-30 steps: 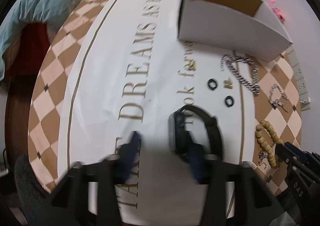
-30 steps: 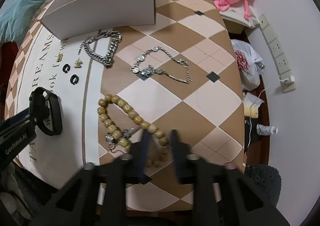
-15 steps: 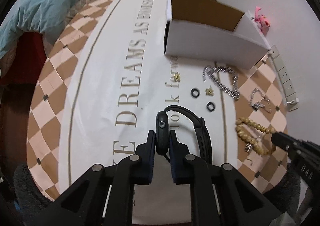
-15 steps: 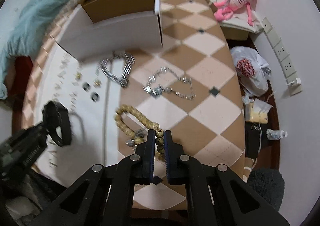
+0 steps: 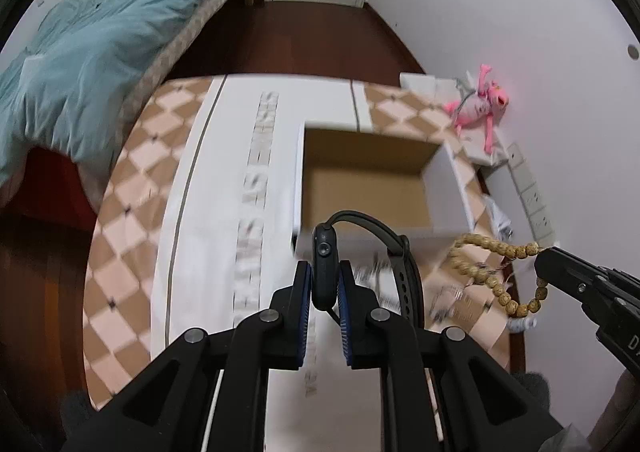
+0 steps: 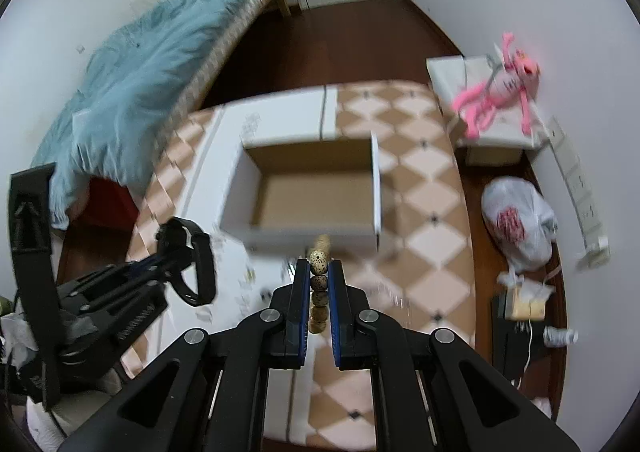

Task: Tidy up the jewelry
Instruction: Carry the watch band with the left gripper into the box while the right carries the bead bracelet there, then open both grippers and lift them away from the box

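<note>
My left gripper (image 5: 324, 270) is shut on a black smartwatch (image 5: 325, 256), held in the air just in front of the open white cardboard box (image 5: 444, 230); its strap loops to the right. The watch also shows in the right wrist view (image 6: 192, 260). My right gripper (image 6: 319, 270) is shut on a wooden bead bracelet (image 6: 319, 264), lifted above the table before the box (image 6: 312, 234). In the left wrist view the bracelet (image 5: 492, 280) dangles from the right gripper (image 5: 540, 252). The box interior looks empty.
The table (image 5: 132, 212) has a checkered cloth with a white lettered runner. Blurred chains (image 5: 444, 298) lie below the lifted items. A bed with a teal blanket (image 5: 80, 52) is left. A pink plush toy (image 6: 496, 92) and a plastic bag (image 6: 520, 224) are right.
Both grippers closed on their items and lifted them off the table. The watch and the bead bracelet moved up and forward toward the box. The view is blurred by motion.
</note>
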The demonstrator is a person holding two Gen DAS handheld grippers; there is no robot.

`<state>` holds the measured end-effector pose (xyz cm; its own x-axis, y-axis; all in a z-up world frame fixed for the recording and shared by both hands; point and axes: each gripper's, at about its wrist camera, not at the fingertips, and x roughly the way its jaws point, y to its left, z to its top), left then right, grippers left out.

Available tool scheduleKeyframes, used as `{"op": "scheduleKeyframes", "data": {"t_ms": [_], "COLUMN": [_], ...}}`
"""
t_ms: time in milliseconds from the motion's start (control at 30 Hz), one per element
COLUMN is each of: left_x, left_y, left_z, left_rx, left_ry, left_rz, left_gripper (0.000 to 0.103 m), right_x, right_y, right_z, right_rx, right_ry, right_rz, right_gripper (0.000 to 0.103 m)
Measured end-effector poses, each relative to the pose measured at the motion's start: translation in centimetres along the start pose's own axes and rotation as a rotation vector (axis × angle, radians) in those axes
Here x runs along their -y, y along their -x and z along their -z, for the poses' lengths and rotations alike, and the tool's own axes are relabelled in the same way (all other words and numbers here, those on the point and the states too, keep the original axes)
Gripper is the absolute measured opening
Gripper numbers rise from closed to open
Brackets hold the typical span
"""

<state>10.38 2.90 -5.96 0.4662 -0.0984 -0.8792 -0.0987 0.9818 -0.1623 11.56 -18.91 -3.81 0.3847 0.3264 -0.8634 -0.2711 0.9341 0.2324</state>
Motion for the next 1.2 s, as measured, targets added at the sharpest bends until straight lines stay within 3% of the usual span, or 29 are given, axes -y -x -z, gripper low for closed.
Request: {"op": "scheduleKeyframes", "data": {"t_ms": [133,300,467,600,667,733,800,833,867,933,1000,1067,1133,1200], "left_x": [-0.1,-0.2,0.2,0.6,0.6,0.7,0.7,0.7,0.6,0.3,0.0,-0.2,-0.4,-0.6], "left_y": [-1.2,-4.4,-8.0,-8.9,-9.0,-8.7,-8.0,-7.8,-7.7,-7.0,-6.5,-6.0,-5.9,-6.0], "left_z": [-3.2,-5.8,-7.5,-8.4,-8.9,-9.4,-9.7,-9.8,-9.8,-9.7,-9.2,-8.4,-7.4,-6.5], "left_rx": [-0.009,-0.070,-0.158,-0.179,-0.174,-0.162,-0.133,-0.127,-0.123,-0.103,-0.076,-0.046,-0.026,-0.017], "left_ry": [0.003,0.000,-0.032,-0.041,-0.033,-0.029,-0.012,-0.011,-0.009,0.003,0.000,-0.011,-0.020,-0.026], "left_rz": [0.007,0.017,0.011,-0.012,-0.016,-0.032,-0.026,-0.039,-0.050,-0.062,-0.092,-0.125,-0.153,-0.170], "left_gripper": [0.010,0.010,0.011,0.014,0.022,0.066,0.078,0.078,0.080,0.097,0.100,0.100,0.100,0.100], "right_x": [-0.5,0.2,1.7,2.2,2.7,3.3,3.5,3.8,3.8,3.9,3.7,3.5,3.2,2.9], "right_y": [-0.9,-5.1,-9.0,-10.8,-11.5,-11.8,-11.7,-11.4,-11.1,-10.5,-10.1,-10.3,-10.9,-11.3], "right_z": [-3.7,-6.8,-8.1,-8.9,-9.3,-9.4,-9.4,-9.4,-9.2,-8.9,-8.3,-7.5,-6.6,-5.5], "right_rx": [0.020,-0.025,-0.069,-0.081,-0.093,-0.111,-0.111,-0.107,-0.101,-0.090,-0.085,-0.094,-0.109,-0.123], "right_ry": [0.009,-0.013,-0.053,-0.059,-0.076,-0.097,-0.103,-0.108,-0.107,-0.094,-0.053,-0.019,0.013,0.038], "right_rz": [0.005,0.022,0.015,-0.012,-0.036,-0.040,-0.039,-0.028,-0.023,0.006,0.072,0.125,0.170,0.197], "right_gripper": [0.009,0.009,0.009,0.009,0.010,0.012,0.029,0.043,0.047,0.048,0.057,0.081,0.090,0.090]}}
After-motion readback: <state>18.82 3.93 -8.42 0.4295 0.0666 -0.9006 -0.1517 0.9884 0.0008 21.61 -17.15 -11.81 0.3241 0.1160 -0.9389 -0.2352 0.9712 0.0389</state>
